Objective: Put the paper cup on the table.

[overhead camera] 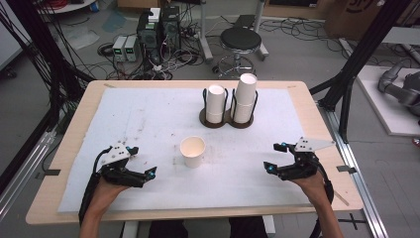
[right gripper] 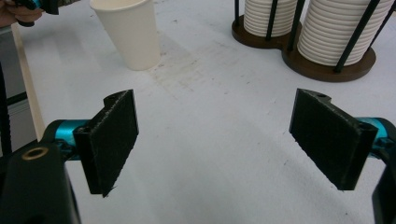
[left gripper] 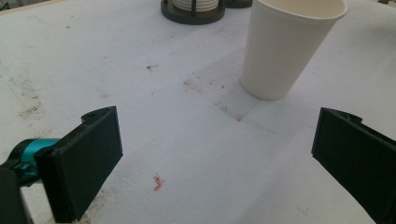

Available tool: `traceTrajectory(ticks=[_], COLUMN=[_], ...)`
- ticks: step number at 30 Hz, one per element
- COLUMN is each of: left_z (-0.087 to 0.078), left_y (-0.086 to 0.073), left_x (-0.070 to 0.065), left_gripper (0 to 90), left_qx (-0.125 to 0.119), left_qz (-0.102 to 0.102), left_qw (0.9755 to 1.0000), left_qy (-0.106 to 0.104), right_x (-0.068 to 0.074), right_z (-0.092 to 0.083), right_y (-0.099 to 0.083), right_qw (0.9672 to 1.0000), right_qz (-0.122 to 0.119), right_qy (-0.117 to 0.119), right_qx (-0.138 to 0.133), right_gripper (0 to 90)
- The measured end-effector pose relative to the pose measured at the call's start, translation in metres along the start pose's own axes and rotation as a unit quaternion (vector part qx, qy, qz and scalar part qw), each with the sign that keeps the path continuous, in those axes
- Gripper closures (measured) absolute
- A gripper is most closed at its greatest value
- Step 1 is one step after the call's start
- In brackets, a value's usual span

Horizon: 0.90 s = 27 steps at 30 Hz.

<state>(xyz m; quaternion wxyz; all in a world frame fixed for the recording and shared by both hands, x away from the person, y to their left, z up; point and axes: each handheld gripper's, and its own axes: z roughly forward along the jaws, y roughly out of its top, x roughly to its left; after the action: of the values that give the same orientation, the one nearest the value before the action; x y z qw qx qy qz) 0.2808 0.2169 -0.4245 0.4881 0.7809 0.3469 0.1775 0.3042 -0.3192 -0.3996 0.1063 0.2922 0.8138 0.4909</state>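
Paper cup upright, mid-table toward near edge, between both tongs. Left gripper slightly nearer; right gripper farther. Both spread wide, pinching nothing.

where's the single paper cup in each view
High view: the cup stands at the middle of the white mat, between the two grippers.
Left gripper view: upper right, beyond the jaws.
Right gripper view: upper left.
Shared landmark: the dark cup holder with its stacks, behind the cup.
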Motion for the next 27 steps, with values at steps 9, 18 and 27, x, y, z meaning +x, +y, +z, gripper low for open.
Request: traceTrajectory(ticks=[9, 18, 27], left_z=[-0.0022, -0.0041, -0.0046], left_y=[-0.0013, -0.0017, -0.0017], left_x=[0.0011, 0.002, 0.0016], left_gripper=[1.7, 1.7, 1.7], left_qx=[-0.003, -0.001, -0.001], left_qz=[-0.006, -0.003, -0.003], left_qw=[1.0, 1.0, 1.0], left_qy=[0.003, 0.004, 0.006], right_x=[-0.0006, -0.0005, 0.0001], right_z=[0.0027, 0.0029, 0.0024], right_y=[-0.0021, -0.0029, -0.0025], right_qw=[1.0, 1.0, 1.0], right_qz=[-0.002, -0.001, -0.002], right_qy=[0.001, 0.002, 0.004], right_qx=[0.005, 0.006, 0.006], right_gripper=[15.9, 15.9, 15.9])
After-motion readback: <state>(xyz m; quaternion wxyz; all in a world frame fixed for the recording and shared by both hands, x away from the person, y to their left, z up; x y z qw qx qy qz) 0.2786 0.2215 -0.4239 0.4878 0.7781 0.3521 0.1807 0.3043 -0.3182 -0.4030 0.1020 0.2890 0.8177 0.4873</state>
